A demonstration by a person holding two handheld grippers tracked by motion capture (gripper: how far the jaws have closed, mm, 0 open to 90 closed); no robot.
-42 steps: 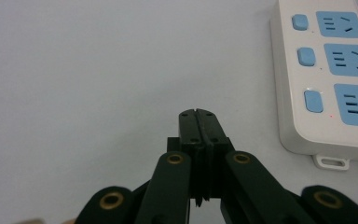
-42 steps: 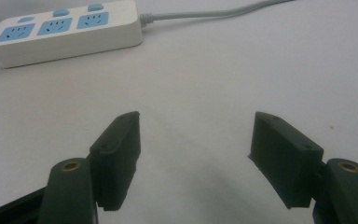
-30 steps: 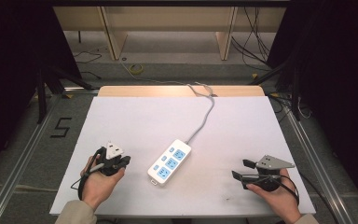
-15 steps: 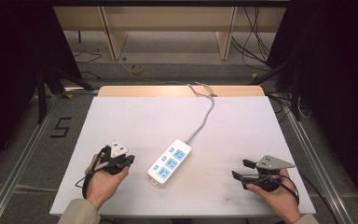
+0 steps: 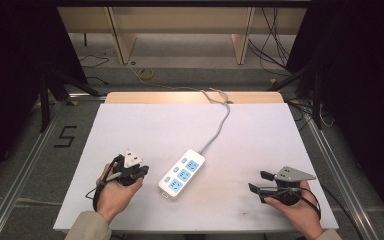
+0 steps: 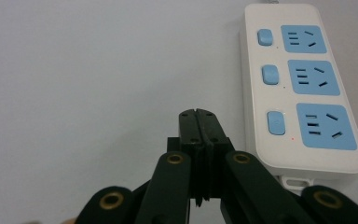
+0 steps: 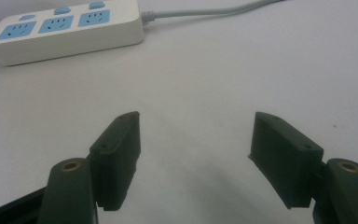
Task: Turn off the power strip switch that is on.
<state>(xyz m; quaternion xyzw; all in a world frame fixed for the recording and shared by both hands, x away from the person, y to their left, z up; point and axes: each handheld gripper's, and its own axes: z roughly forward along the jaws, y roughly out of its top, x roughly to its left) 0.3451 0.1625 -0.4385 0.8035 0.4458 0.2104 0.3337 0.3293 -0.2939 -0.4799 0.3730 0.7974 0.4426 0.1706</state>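
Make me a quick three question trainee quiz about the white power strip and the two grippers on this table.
1. True or false: the left gripper has its jaws shut with nothing between them.
2. How many blue sockets does the white plastic power strip have? A two, B three, C four.
3. Fill in: the right gripper has its jaws ____.
Key: 1 true; 2 B; 3 open, above bare white table.

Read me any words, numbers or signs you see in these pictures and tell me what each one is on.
"5": a black figure marked on the grey floor left of the table.
Power strip: no brand or wording readable; only plain blue switches and socket faces show.
Nothing else carries readable text.
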